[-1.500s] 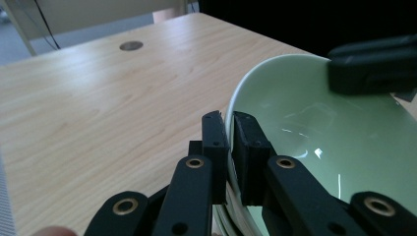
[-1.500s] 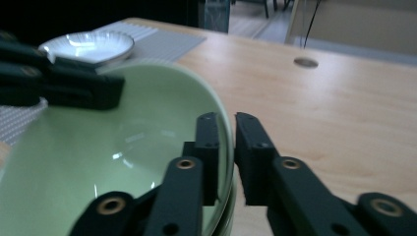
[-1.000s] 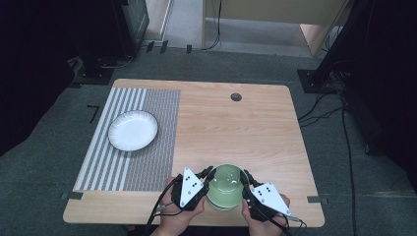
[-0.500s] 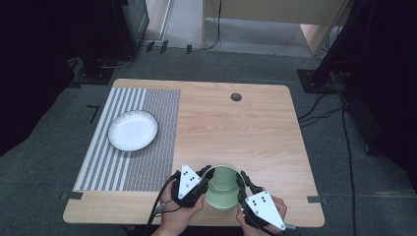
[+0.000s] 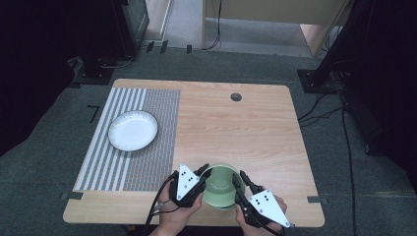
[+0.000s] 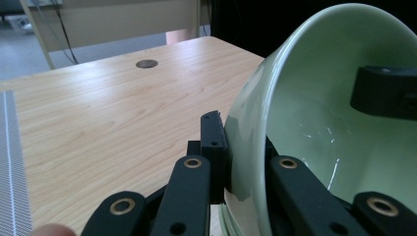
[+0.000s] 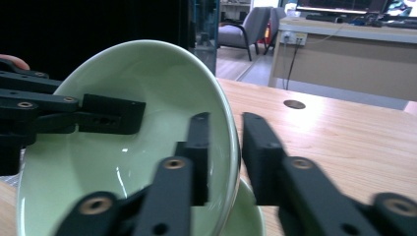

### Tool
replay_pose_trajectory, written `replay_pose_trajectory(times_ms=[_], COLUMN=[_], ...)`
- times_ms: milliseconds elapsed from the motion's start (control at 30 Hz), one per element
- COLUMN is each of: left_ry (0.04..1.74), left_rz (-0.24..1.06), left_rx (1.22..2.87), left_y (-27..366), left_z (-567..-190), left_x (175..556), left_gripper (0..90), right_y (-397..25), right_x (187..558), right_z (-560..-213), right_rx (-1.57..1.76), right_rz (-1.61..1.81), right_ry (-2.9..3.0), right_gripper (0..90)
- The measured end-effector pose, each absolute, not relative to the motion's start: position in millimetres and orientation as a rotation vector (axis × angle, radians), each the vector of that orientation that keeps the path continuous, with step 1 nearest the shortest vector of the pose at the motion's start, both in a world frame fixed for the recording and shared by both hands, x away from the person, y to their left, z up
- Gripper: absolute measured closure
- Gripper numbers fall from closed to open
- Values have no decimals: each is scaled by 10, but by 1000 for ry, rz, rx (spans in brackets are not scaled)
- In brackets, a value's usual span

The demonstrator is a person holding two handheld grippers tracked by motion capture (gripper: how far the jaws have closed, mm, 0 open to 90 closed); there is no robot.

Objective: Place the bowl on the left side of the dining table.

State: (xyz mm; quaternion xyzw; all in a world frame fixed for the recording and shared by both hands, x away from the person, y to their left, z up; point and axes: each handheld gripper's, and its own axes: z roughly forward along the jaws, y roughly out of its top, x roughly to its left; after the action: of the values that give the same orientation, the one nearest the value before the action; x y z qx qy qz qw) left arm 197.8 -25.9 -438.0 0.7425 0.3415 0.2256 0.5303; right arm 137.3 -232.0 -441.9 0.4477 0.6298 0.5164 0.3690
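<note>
You held a green bowl (image 5: 220, 187) at the near edge of the wooden table (image 5: 255, 128), tilted up on its side. Your left gripper (image 5: 203, 171) was clamped on the bowl's left rim, one jaw inside and one outside. Your right gripper (image 5: 238, 180) pinched the opposite rim the same way. A second green bowl (image 7: 246, 216) sat directly beneath the tilted bowl. A white plate (image 5: 133, 130) rested on the striped mat (image 5: 147, 162), well apart from the bowl.

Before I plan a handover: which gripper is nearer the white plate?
Left. The left gripper sits just right of the mat, below-right of the plate; the right gripper is farther right.
</note>
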Motion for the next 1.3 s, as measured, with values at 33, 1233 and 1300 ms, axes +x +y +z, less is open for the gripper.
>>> replay_pose_trajectory(times_ms=[33,1233,1300], left_ry=[816,932,942], left_rz=[542,591,594], left_rx=[1766,1658,1654], left_y=[-250,261,291], left_z=[-4376,-4198,-4195], left_x=[1983,2239,2255], left_gripper=[836,835,835], right_y=[-2321,-2759,-2788], right_x=[1381,1439,1451], right_z=[-4418,-4355,-4368], right_rx=[1151,1169,1179], right_rz=[1335,1402,1386], right_ry=[1630,1570,1567], right_gripper=[624,170,174])
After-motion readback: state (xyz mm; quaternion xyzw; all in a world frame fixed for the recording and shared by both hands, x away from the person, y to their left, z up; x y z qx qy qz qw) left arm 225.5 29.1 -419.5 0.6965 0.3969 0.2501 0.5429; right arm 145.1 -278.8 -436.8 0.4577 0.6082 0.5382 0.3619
